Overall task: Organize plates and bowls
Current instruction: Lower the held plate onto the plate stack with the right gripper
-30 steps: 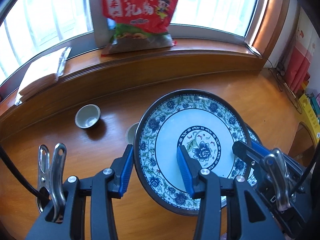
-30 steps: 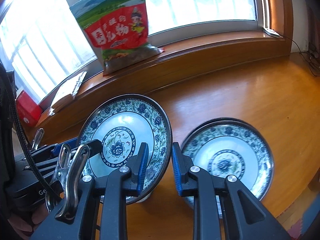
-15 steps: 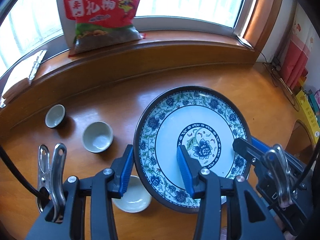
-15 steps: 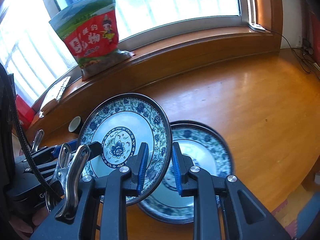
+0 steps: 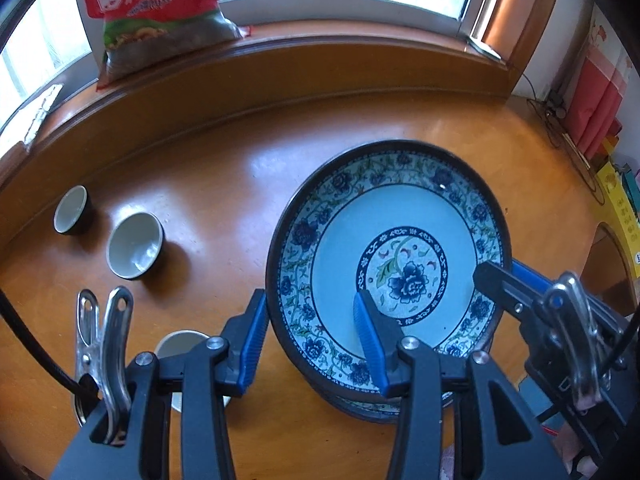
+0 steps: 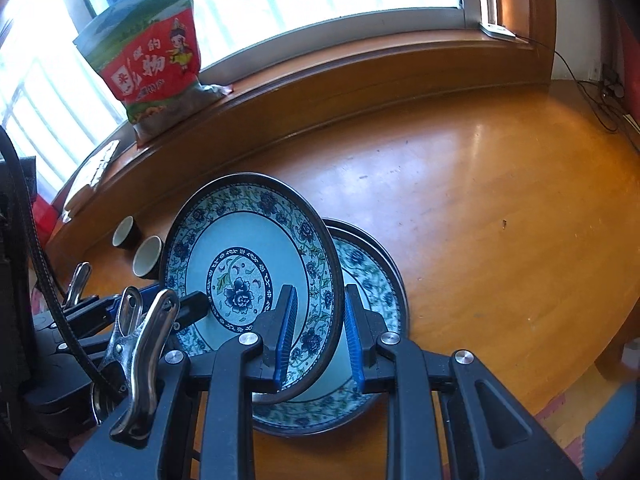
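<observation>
**Floral plate held over its twin**

We see a round, glossy ceramic upper plate (image 5: 392, 240) with a dark rim, blue flower border and pale blue centre. It tilts above a matching lower plate (image 6: 372, 280) that lies flat on the polished wooden table (image 6: 480, 208). Whether the two plates touch, we cannot tell.

Our left gripper (image 5: 308, 340) reaches in level from the near edge; its blue-padded jaws straddle the upper plate's rim, one pad outside and one on the face, with a gap visible at the outer pad, so a firm grip is not certain. Our right gripper (image 6: 320, 332) straddles the opposite rim the same way, pads close to the rim on both sides.

Two small, smooth, dark-walled cups (image 5: 136, 246) (image 5: 72, 210) with pale insides stand well to the left. A third pale cup (image 5: 182, 342) is mostly hidden behind the left gripper. A crinkled red and green snack bag (image 6: 156, 68) stands on the window sill (image 6: 360, 64), its top cut off in the left view.
</observation>
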Demonstrator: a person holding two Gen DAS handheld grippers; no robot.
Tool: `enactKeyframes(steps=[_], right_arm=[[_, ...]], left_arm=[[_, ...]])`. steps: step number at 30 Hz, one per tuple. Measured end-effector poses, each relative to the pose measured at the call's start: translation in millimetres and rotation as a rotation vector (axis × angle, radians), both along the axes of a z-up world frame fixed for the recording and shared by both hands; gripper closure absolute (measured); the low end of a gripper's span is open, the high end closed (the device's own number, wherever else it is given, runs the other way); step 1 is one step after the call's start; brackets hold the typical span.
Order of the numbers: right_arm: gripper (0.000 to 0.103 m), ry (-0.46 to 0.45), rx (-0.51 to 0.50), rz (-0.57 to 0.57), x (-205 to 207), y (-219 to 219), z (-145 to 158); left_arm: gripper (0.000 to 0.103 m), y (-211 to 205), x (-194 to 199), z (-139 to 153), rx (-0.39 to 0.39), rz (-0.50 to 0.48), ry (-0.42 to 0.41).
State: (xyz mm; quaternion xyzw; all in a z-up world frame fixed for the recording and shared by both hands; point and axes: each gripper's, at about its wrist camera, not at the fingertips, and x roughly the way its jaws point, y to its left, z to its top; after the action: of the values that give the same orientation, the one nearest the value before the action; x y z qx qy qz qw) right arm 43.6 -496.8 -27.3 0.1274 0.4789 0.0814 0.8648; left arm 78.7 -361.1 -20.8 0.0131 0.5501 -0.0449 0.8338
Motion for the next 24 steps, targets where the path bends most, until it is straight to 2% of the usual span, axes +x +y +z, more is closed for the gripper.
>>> enactKeyframes(steps=[12, 24], right_arm=[[0.078, 0.059, -0.015, -0.005, 8, -6, -24], [0.077, 0.087, -0.061, 0.005, 9, -4, -35]], left_arm=[[0.057, -11, 10, -26, 0.014, -0.021, 0.055], [0.057, -23, 13, -34, 0.058, -0.057, 0.041]])
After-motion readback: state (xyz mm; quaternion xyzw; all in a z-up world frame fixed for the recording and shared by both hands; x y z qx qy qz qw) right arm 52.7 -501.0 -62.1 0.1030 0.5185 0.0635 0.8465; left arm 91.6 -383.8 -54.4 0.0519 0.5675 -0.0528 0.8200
